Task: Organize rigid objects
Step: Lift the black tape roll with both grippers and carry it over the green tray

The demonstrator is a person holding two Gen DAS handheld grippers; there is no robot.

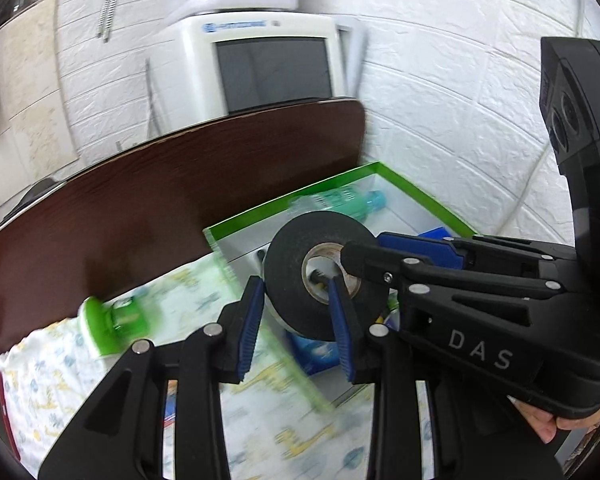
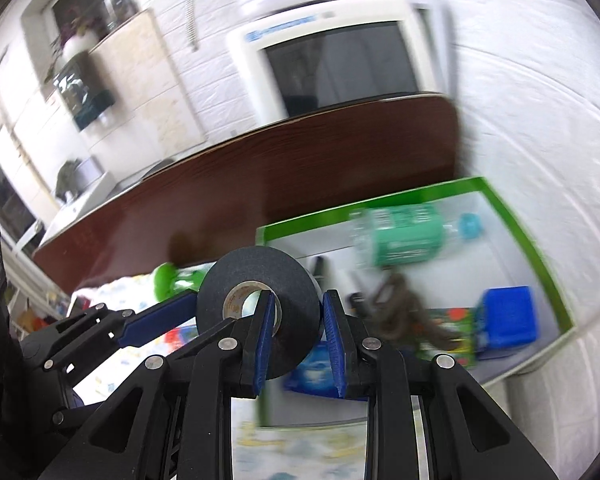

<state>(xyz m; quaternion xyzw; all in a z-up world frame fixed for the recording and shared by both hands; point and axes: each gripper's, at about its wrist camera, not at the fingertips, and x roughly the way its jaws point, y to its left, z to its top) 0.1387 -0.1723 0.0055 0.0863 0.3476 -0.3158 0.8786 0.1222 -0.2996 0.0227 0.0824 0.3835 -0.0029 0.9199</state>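
Observation:
A black tape roll (image 1: 296, 268) is held in the air by both grippers at once, above the near edge of a green-rimmed box (image 1: 284, 200). My left gripper (image 1: 296, 320) is shut on the roll's wall, one finger outside and one in the core. My right gripper (image 1: 360, 264) enters from the right and grips the opposite side of the roll. In the right wrist view the roll (image 2: 284, 292) sits between my right gripper's (image 2: 296, 336) blue pads, and my left gripper (image 2: 172, 312) comes in from the left. The box (image 2: 532, 248) holds a green-labelled bottle (image 2: 408, 236).
The box also holds a blue block (image 2: 508, 320), a dark tangled item (image 2: 400, 312) and a blue packet (image 2: 312, 372). A green-capped bottle (image 1: 112, 324) lies on a patterned cloth (image 1: 52, 380) left of the box. A dark wooden board (image 1: 160, 192) and white wall stand behind.

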